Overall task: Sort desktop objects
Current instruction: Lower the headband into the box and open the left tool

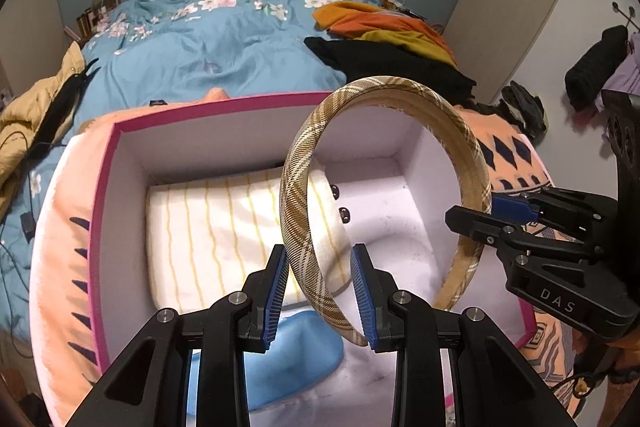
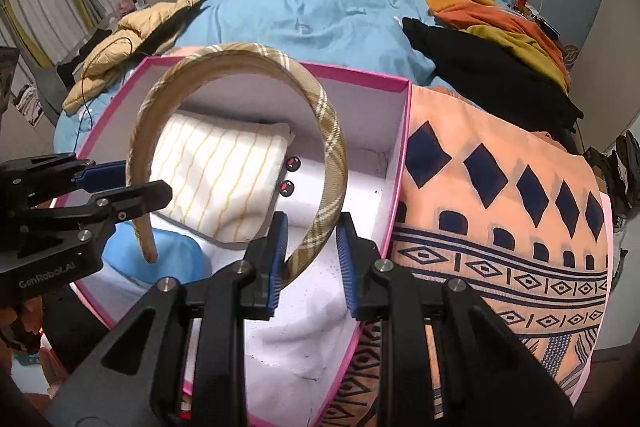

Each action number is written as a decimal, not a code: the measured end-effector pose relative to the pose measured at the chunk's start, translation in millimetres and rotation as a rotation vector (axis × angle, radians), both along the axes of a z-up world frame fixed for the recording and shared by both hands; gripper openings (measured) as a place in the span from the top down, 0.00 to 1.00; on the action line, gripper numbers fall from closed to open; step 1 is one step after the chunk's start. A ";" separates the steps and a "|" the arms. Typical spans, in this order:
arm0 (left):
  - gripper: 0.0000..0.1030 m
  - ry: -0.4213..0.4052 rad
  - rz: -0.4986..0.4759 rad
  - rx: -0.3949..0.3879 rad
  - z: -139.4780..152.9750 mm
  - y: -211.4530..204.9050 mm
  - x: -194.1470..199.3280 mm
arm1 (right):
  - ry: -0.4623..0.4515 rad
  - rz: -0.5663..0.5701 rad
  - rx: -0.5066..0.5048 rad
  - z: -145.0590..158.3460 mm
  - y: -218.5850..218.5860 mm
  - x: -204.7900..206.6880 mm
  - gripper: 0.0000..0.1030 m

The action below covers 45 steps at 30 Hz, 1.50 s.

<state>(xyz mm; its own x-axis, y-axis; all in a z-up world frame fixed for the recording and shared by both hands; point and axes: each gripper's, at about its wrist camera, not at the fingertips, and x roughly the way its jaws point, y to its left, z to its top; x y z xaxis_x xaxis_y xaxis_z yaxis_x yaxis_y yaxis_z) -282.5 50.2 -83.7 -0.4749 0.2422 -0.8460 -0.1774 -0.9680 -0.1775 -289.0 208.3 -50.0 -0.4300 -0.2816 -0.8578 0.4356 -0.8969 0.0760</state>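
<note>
The risk we saw lay in the headband (image 1: pixel 380 85) itself. It was a springy arch hung in the air over the pink-rimmed box (image 1: pixel 180 111), held only by its two legs. If one side had let go first, we judged the band could swing or snap sideways and come down on the patterned cloth (image 2: pixel 500 207) at the right of the right wrist view, not in the box. A leg could also have caught the box wall on the way down.

The left gripper (image 1: pixel 322 291), at the bottom centre of its own view, had its fingers narrowed on one leg. The band crossed the gap slantwise, meeting one blue pad high and the other low. The right gripper (image 2: pixel 312 255) stood likewise on the other leg, which lay against its left pad, and a sliver of gap showed at the other. Both looked pinched on the band, though lightly. Below lay a striped towel (image 1: pixel 220 227) and a blue item (image 1: pixel 296 347).
</note>
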 end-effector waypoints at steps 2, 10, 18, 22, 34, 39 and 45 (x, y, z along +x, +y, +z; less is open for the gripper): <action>0.70 -0.007 -0.002 -0.003 -3.2 0.5 -2.0 | -0.007 0.000 0.007 -2.8 -0.6 -2.0 0.74; 0.70 -0.057 0.011 -0.004 -21.6 0.6 -12.7 | -0.023 0.006 0.052 -9.8 -6.5 -14.1 0.74; 0.70 -0.096 0.024 -0.012 -36.0 -0.2 -21.9 | -0.014 0.038 0.151 -16.2 -23.1 -23.3 0.74; 0.69 -0.118 0.030 -0.013 -42.5 -0.9 -27.4 | -0.015 0.053 0.197 -20.3 -30.1 -27.6 0.74; 0.64 -0.211 0.007 -0.009 -56.8 2.2 -42.3 | 0.052 0.100 0.400 -37.2 -51.0 -33.2 0.66; 0.63 -0.224 -0.004 0.011 -58.2 1.0 -41.3 | 0.086 0.091 0.398 -32.9 -49.0 -29.4 0.64; 0.61 -0.261 -0.037 0.021 -61.8 5.0 -43.0 | 0.065 0.065 0.272 -19.0 -33.9 -21.3 0.63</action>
<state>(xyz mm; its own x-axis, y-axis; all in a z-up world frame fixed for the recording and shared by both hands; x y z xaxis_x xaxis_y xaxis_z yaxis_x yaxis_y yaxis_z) -325.5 55.2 -145.5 -0.2316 0.2743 -0.9333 -0.1580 -0.9573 -0.2422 -310.3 174.5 -69.0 -0.4756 -0.0732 -0.8766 0.4888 -0.8506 -0.1941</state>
